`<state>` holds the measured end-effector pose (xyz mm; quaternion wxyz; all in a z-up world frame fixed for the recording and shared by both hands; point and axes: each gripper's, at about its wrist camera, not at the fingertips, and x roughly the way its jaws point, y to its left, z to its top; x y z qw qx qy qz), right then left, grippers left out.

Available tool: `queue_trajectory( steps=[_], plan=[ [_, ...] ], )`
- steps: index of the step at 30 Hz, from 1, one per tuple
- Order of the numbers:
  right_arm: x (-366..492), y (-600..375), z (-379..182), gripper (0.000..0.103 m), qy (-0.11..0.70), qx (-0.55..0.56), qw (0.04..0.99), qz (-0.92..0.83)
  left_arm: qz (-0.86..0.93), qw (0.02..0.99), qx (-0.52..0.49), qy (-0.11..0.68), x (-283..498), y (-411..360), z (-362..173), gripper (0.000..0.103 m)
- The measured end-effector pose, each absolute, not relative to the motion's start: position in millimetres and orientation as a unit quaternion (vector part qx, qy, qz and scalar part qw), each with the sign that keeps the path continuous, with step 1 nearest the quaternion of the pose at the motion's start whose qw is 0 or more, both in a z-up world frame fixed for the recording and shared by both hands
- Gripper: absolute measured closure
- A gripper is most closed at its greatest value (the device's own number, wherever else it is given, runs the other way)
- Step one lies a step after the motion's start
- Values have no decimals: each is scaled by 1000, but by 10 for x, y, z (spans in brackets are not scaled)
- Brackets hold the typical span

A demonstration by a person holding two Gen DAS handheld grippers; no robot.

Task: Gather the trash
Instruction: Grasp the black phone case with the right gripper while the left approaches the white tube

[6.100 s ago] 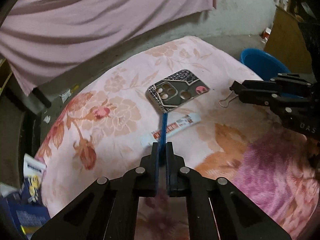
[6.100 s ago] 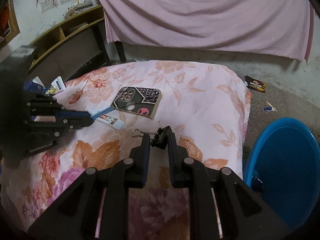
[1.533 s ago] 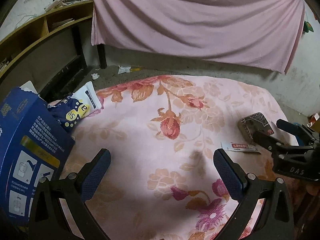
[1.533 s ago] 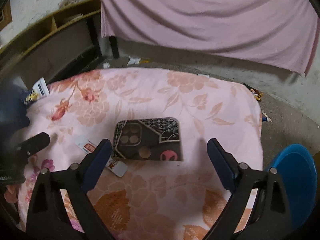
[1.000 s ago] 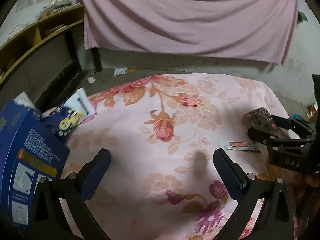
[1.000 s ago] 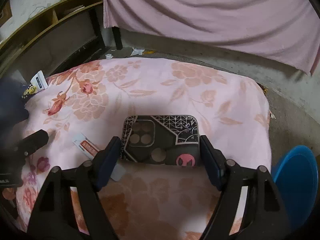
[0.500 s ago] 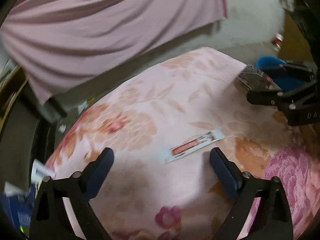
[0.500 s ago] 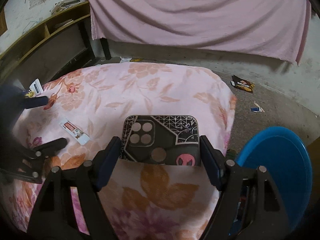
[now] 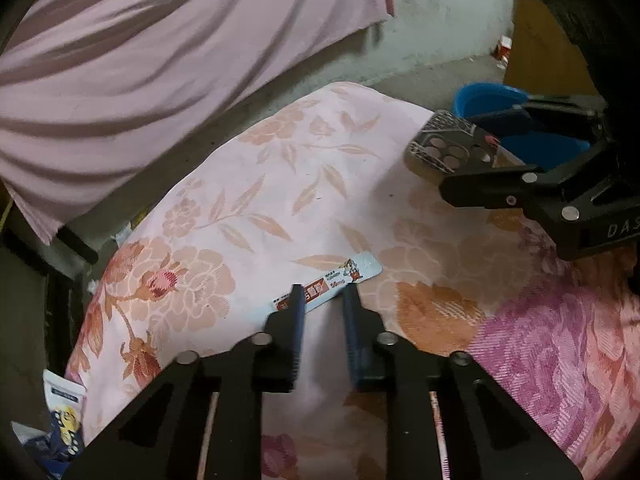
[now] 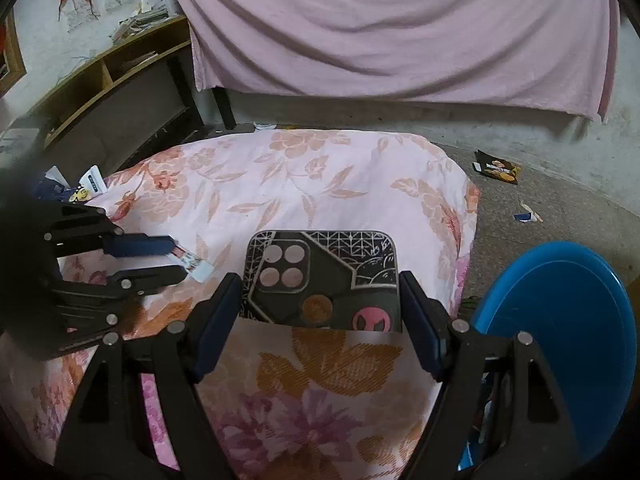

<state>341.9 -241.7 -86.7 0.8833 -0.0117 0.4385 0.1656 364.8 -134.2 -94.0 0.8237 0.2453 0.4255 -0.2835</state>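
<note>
over the sachet [image 9: 328, 286], left gripper [image 9: 322, 294] closing.

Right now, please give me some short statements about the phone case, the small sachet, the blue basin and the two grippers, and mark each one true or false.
1. The phone case sits between the right gripper's fingers. True.
2. The sachet lies inside the blue basin. False: it lies on the floral blanket.
3. The left gripper is closing over the sachet. True.
4. The basin stands on the blanket. False: it stands on the floor beside it.
</note>
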Motion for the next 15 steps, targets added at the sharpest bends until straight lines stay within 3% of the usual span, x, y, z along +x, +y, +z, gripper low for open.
queue_trajectory(
  steps=[2, 9, 12, 14, 15],
  plan=[
    [3401, -2427, -862, 3, 438, -9, 883, 167, -290, 816, 269, 421, 3598, -1411, -938, 102],
    [3363, -2498, -854, 3, 435, 4, 885, 166, -300, 807, 338, 381, 3581, -1441, -1004, 98],
    [3371, -2545, -856, 3, 435, 12, 886, 161, -303, 813, 336, 366, 3619, -1371, -990, 79],
    [3380, -2571, -858, 3, 435, 18, 886, 159, -305, 821, 322, 359, 3673, -1329, -976, 59],
    [3389, -2580, -860, 3, 436, 21, 886, 159, -314, 821, 314, 358, 3708, -1317, -978, 59]
  ],
)
